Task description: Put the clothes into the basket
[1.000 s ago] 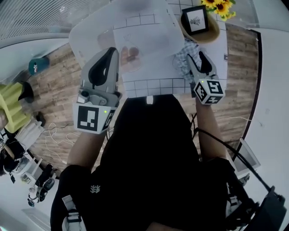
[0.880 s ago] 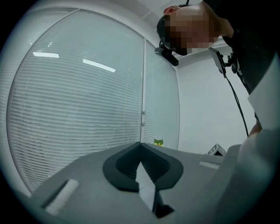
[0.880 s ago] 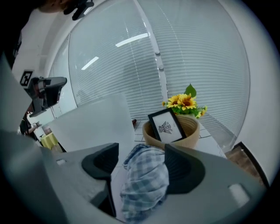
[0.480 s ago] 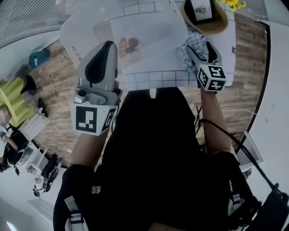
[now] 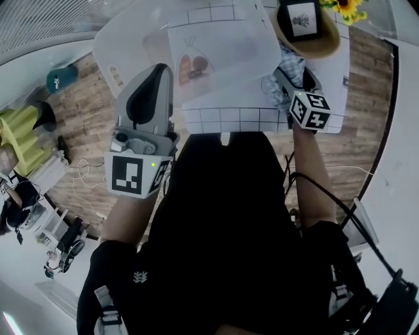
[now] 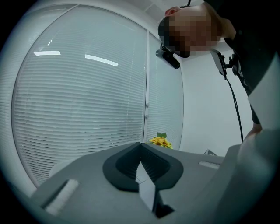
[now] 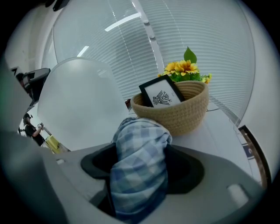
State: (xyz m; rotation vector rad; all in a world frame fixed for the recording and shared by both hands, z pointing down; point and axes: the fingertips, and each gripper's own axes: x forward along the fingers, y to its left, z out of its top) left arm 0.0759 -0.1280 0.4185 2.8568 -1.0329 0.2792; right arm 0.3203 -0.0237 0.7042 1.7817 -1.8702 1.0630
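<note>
A blue-and-white checked cloth [image 7: 139, 159] is bunched between the jaws of my right gripper [image 7: 141, 177], which stand wide and are closing a little. In the head view the cloth [image 5: 292, 64] lies on the table at the tip of the right gripper [image 5: 288, 73], beside a wicker basket [image 5: 330, 40]. A large translucent plastic basket [image 5: 131, 39] stands at the table's left, seen as a pale dome [image 7: 78, 100] in the right gripper view. My left gripper [image 5: 154, 73] hovers over its near rim. Its jaws [image 6: 141, 162] are shut and hold nothing.
The wicker basket [image 7: 186, 111] holds a framed picture [image 5: 303, 19] and sunflowers [image 5: 350, 8]. The table [image 5: 229, 120] has a white gridded top and stands on a wood floor. Window blinds run behind it. A cable hangs at my right side.
Both grippers have shifted a little further over the table. The right gripper's marker cube has turned slightly, with the cloth still at its tip.
</note>
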